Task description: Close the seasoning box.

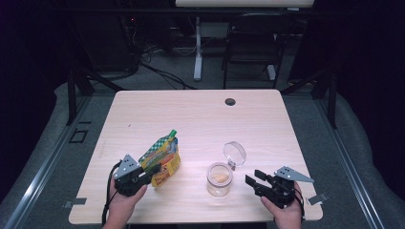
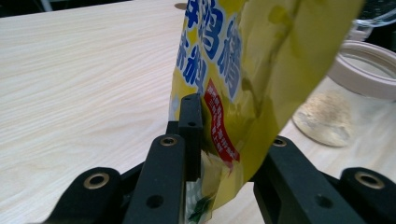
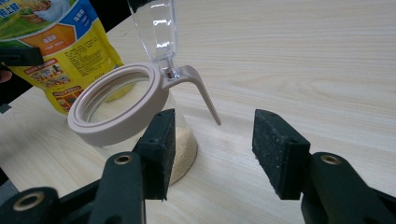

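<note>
Yellow refill pouch (image 1: 161,161), upright on the bench (image 1: 191,119) left of the open jar (image 1: 219,179), looks soft, crinkly and slippery; left gripper (image 1: 145,176) jaws pinch its lower edge, right gripper (image 1: 254,182) jaws gape empty.

Between the black jaws of your left gripper (image 1: 152,175) you have a yellow pouch (image 1: 161,161) with a green top and spout, blue lettering, a red banner and an orange panel on its face. Just ahead of your right gripper (image 1: 253,180), whose pads are also matt black, the clear glass jar (image 1: 219,179) has a pale beige-pink collar and lever, a transparent flip lid (image 1: 234,153) and a layer of tan powder at its bottom. Under both of them the table (image 1: 191,114) is light wood with a fine straight grain.
</note>
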`<act>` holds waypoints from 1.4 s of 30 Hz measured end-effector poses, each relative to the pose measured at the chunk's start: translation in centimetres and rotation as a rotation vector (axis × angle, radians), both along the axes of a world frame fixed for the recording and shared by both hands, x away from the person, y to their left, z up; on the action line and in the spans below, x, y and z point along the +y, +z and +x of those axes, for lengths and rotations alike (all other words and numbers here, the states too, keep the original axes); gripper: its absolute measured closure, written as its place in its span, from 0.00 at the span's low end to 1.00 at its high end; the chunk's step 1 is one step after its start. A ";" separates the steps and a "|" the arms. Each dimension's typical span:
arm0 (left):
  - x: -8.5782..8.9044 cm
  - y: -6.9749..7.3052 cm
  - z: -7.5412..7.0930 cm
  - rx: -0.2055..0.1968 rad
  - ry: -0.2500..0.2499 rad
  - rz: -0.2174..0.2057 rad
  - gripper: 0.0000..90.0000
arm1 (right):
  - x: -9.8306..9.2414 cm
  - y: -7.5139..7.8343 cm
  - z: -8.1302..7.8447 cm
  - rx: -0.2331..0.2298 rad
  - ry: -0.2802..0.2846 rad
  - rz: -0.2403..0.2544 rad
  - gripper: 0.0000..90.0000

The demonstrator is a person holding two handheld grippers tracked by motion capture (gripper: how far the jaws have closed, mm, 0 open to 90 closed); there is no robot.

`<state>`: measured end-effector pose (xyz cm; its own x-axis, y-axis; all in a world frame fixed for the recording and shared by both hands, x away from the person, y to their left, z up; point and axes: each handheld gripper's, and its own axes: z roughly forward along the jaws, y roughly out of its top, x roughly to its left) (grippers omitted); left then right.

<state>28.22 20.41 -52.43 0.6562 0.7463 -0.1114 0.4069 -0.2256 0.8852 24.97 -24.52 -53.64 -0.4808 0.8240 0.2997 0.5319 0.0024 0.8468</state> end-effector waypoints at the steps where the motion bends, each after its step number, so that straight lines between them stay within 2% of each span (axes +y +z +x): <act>1: 0.2 0.0 -0.1 0.003 -0.020 -0.010 0.87 | 0.1 0.0 0.0 -0.001 0.001 0.004 0.55; 6: 1.1 0.2 -0.5 0.010 -0.088 -0.019 0.89 | 0.2 0.0 0.1 -0.001 0.010 -0.004 0.55; 8: 1.5 0.2 -0.8 0.003 -0.108 -0.012 0.89 | 0.2 0.0 0.1 -0.004 0.011 -0.004 0.55; 10: 1.7 0.2 -1.0 -0.009 -0.130 0.013 0.90 | 0.2 0.0 0.1 -0.003 0.014 0.001 0.55; 13: 1.7 0.2 -1.1 -0.016 -0.155 0.017 0.89 | 0.3 0.0 0.2 -0.006 0.017 0.002 0.55; 16: 1.6 0.1 -1.3 -0.021 -0.153 0.006 0.87 | 0.5 0.0 0.2 -0.004 0.025 -0.005 0.55; 19: 1.8 -0.2 -1.1 -0.006 -0.139 -0.029 0.82 | 0.5 0.0 0.2 -0.002 0.026 -0.004 0.55; 22: 1.8 -0.4 -1.2 -0.004 -0.119 -0.025 0.80 | 0.4 -0.1 0.3 -0.002 0.026 -0.004 0.55; 28: 1.8 -1.0 -0.8 0.045 -0.117 -0.032 0.67 | 0.3 -0.1 0.3 0.001 0.023 -0.005 0.55; 40: 1.6 -2.4 -0.2 0.137 -0.141 -0.074 0.51 | 0.4 -0.1 0.3 0.001 0.022 -0.004 0.55; 42: 1.6 -2.6 -0.1 0.148 -0.140 -0.071 0.50 | 0.4 -0.1 0.3 0.001 0.023 -0.004 0.55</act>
<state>28.14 22.03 -55.04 0.7255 0.6359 -0.2632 0.5026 -0.2284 0.8338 25.26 -24.13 -53.73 -0.4991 0.8142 0.2967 0.5324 0.0180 0.8463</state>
